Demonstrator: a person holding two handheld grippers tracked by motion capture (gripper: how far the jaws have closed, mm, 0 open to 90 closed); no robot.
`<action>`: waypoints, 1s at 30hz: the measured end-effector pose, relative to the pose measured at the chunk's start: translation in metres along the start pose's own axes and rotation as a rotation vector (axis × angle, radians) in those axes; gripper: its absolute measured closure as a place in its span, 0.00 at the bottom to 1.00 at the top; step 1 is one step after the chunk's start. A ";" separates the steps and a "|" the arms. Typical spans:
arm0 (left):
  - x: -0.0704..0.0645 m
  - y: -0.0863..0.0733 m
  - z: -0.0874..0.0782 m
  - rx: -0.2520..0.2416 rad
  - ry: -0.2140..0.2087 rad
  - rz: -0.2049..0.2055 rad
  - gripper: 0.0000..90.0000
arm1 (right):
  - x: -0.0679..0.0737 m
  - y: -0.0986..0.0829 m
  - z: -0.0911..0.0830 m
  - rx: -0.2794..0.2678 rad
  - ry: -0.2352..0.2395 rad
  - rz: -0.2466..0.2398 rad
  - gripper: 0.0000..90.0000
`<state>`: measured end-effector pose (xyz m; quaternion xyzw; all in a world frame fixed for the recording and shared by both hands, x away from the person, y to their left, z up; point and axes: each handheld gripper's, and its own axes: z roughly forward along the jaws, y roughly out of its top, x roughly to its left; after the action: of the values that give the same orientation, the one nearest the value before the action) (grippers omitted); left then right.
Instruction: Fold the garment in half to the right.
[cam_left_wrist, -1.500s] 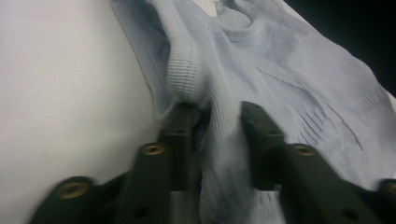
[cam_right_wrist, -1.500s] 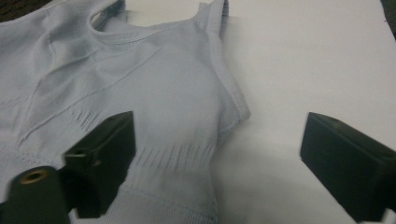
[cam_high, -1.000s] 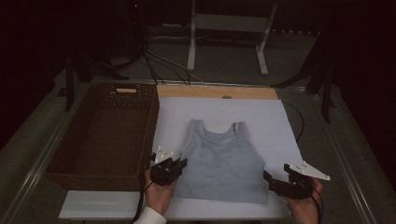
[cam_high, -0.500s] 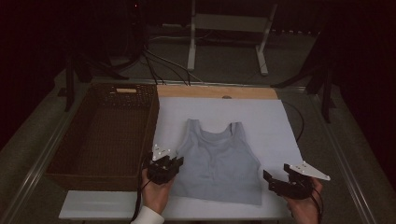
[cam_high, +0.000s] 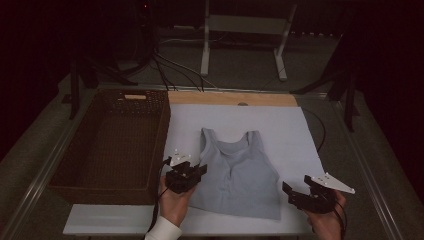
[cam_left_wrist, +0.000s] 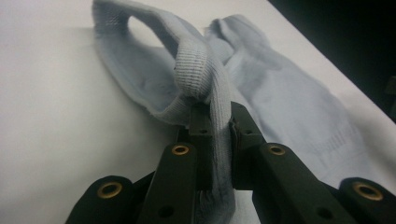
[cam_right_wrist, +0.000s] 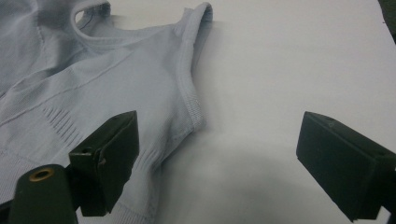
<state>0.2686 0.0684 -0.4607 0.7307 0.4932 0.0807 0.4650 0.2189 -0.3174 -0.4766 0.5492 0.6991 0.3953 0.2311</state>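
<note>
A light blue-grey tank top (cam_high: 237, 175) lies flat on the white sheet (cam_high: 280, 130), neck toward the far side. My left gripper (cam_high: 199, 170) sits at the top's left side, shut on the ribbed armhole edge. In the left gripper view that edge (cam_left_wrist: 205, 79) rises as a loop out of my left gripper (cam_left_wrist: 219, 116). My right gripper (cam_high: 296, 187) stands open just right of the top's lower right side. In the right gripper view the tank top (cam_right_wrist: 107, 79) lies under the left jaw of my right gripper (cam_right_wrist: 219, 140), with bare sheet between the jaws.
An empty brown wicker basket (cam_high: 115, 145) stands left of the sheet, close to my left hand. A wooden board edge (cam_high: 230, 98) runs along the sheet's far side. Cables and a white stand (cam_high: 240, 45) lie beyond the table.
My left gripper has shifted a little right and forward, lifting the top's left armhole edge with it. The right gripper has hardly moved.
</note>
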 end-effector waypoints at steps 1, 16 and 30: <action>0.000 0.000 0.000 0.000 0.000 0.000 0.92 | 0.000 0.000 0.000 0.000 0.000 0.000 0.15; -0.021 0.014 0.009 0.005 -0.071 0.044 0.92 | -0.001 0.000 0.001 -0.003 0.000 0.004 0.14; -0.038 0.021 0.018 0.007 -0.122 0.067 0.92 | -0.001 0.000 0.001 -0.006 -0.001 0.004 0.14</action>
<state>0.2732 0.0258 -0.4417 0.7522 0.4395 0.0499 0.4885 0.2193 -0.3181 -0.4774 0.5502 0.6967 0.3974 0.2323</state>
